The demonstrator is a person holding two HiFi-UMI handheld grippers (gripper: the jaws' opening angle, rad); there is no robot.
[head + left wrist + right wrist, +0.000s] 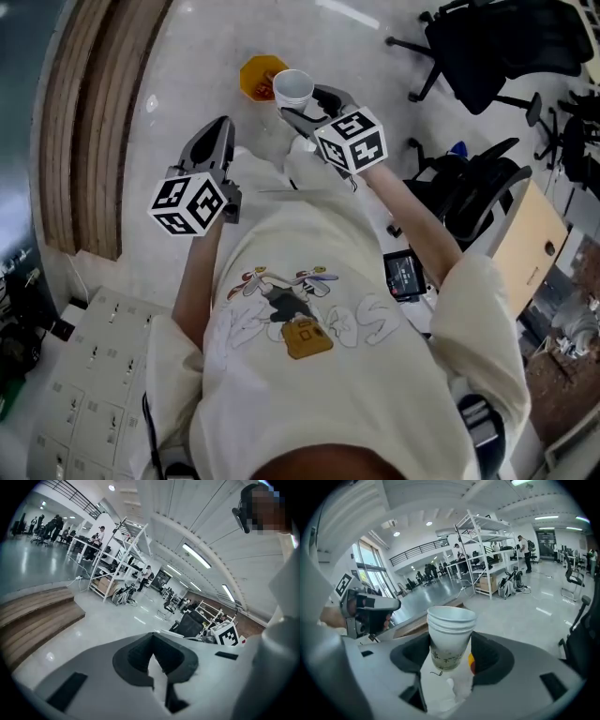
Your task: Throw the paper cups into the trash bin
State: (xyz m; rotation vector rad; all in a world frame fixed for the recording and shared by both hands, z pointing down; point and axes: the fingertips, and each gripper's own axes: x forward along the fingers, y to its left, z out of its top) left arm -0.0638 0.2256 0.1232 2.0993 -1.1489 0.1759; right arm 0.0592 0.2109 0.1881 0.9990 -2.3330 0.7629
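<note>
A stack of white paper cups point(292, 89) stands upright between the jaws of my right gripper point(307, 106), held up in the air above the floor. In the right gripper view the cups point(450, 634) fill the gap between the dark jaws, which press on the stack's lower part. An orange trash bin point(260, 77) sits on the floor just beyond and left of the cups. A sliver of the bin point(472, 663) shows behind the stack. My left gripper point(217, 134) hangs to the left at about the same height, its jaws shut with nothing in them point(153, 657).
Wooden steps point(94, 122) run along the left. Black office chairs point(487, 47) stand at the right, and a white panel of small compartments point(84, 375) lies at the lower left. White shelving racks point(117, 559) and people stand far off across the shiny floor.
</note>
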